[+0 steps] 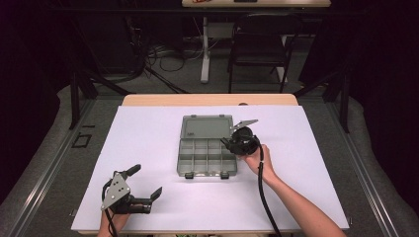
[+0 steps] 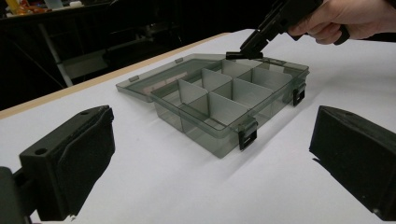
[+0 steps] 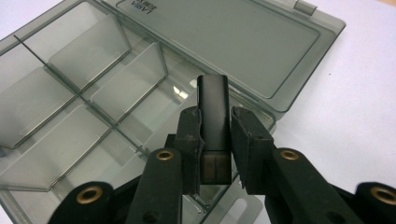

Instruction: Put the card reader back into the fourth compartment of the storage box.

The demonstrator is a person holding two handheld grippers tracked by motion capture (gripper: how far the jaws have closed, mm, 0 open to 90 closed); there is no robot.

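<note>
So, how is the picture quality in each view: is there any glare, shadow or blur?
High view: even light on the white table, dark surroundings, slightly soft. Left gripper view: the organizer box is sharp, while the near fingers are blurred. Right gripper view: a small glare spot on the box floor, and the held black block is in focus.

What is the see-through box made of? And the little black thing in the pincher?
The box looks like smoky grey clear plastic: you can see its dividers and the white table through its thin, shiny walls. The black block held in the right gripper looks like smooth, hard plastic with a dull sheen, though that is less certain.
</note>
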